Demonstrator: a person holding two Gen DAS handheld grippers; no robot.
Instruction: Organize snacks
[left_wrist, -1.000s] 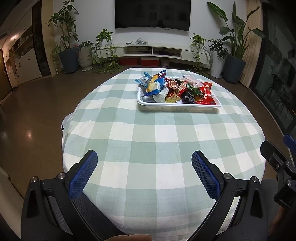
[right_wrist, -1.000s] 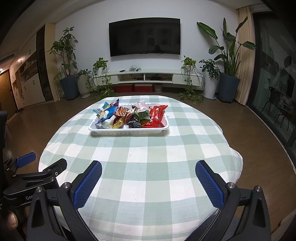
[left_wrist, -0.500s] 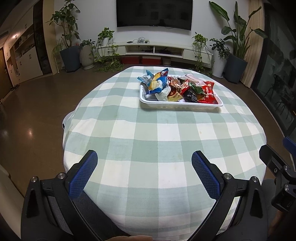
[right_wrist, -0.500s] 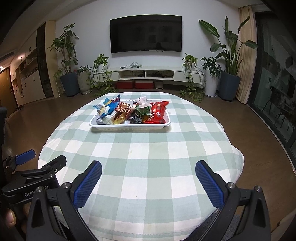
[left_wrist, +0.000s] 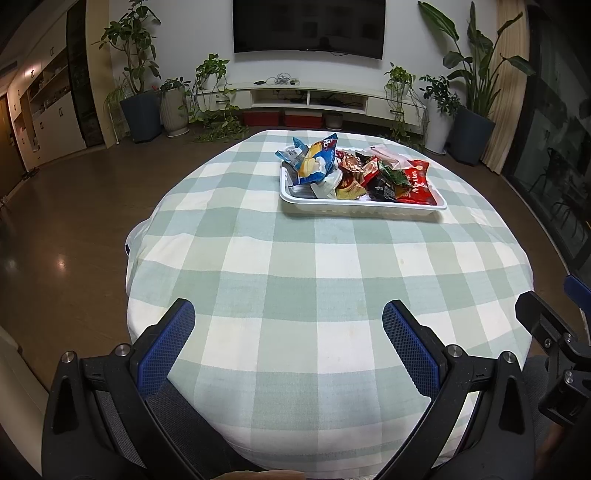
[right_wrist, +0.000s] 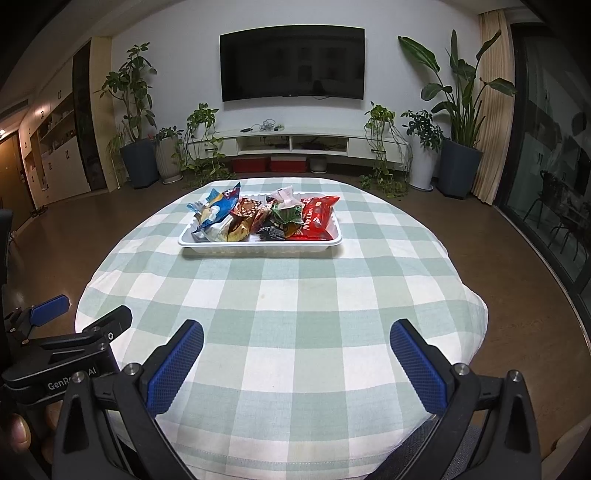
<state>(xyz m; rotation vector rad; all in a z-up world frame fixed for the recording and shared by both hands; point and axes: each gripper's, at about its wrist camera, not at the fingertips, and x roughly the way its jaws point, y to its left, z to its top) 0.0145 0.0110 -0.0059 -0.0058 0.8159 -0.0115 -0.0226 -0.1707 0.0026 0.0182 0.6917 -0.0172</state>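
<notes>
Lying well ahead of both spread, empty grippers (left_wrist: 288, 341) (right_wrist: 295, 360), the shallow white plastic snack tray (right_wrist: 258, 246) is being faced broadside, nearer the right.

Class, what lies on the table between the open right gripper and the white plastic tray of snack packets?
Only bare green-and-white checked tablecloth, as the right wrist view shows, between right gripper and white plastic tray.

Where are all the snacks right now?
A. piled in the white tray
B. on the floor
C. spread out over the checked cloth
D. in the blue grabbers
A: the snack packets sit heaped inside the white tray on the checked tablecloth, while the left gripper and right gripper are both open and hold nothing.
</notes>
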